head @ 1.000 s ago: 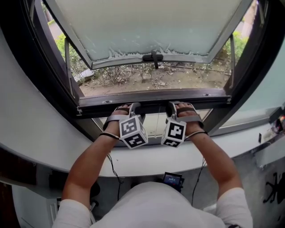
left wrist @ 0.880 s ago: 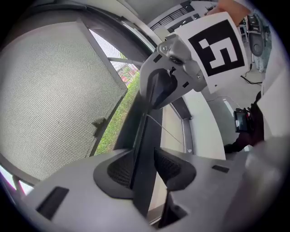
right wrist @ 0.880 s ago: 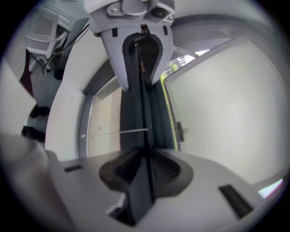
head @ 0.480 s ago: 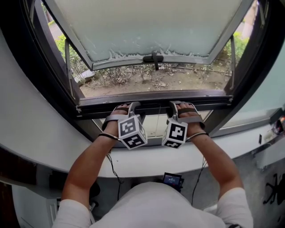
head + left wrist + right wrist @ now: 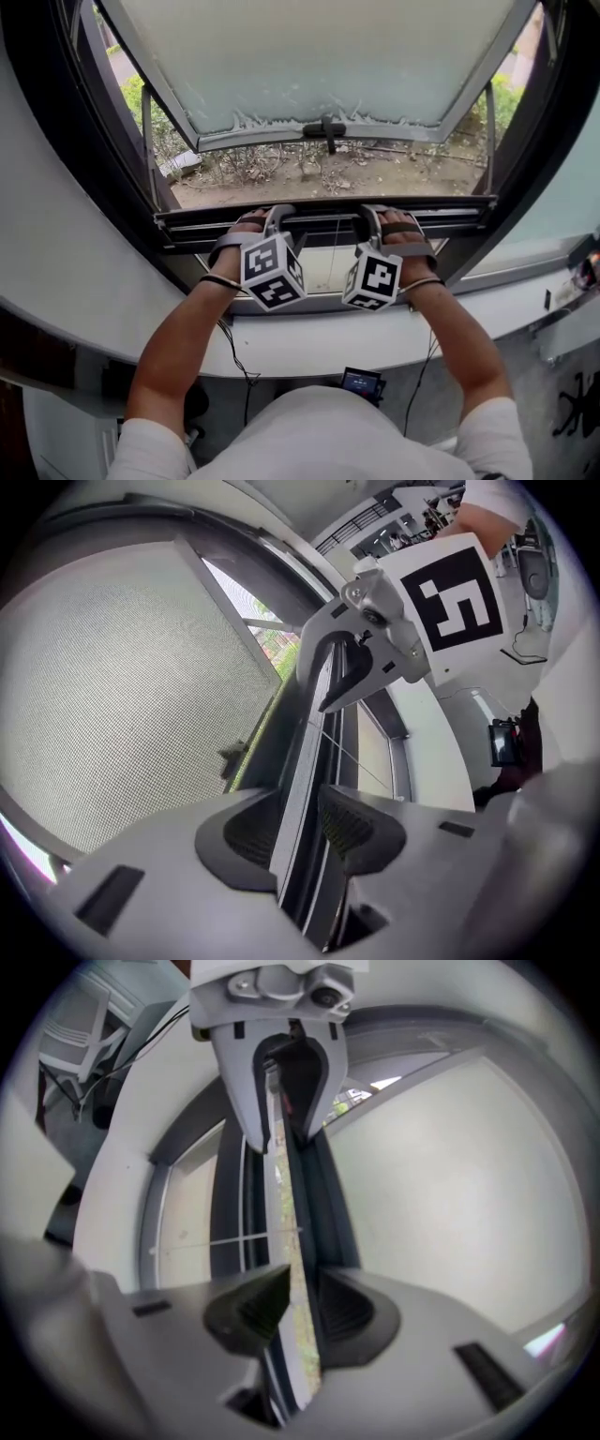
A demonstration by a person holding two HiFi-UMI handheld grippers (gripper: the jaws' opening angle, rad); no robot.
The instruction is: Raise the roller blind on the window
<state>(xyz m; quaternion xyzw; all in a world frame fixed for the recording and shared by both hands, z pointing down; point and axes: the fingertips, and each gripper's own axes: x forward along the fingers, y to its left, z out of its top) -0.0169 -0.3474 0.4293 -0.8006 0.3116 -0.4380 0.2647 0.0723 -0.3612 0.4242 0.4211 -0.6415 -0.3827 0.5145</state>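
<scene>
Gripping the roller blind's rail [image 5: 323, 223] across mid-frame, the left gripper [image 5: 279, 217] and right gripper [image 5: 366, 217] each hold their jaws clamped on it, side by side, below the open window sash [image 5: 319, 56] at top.

The blind's rail [image 5: 441, 210] spans the opening from left to right. The left tongs [image 5: 278, 217] and right tongs [image 5: 367, 217], clamped on it side by side, fill its middle and leave bare rail on either flank. Far of it a gap lies open to outdoors, bounded by the tilted sash [image 5: 319, 56], its handle [image 5: 325, 128] jutting at centre, and by the left stay [image 5: 146, 141] and right stay [image 5: 489, 122].
</scene>
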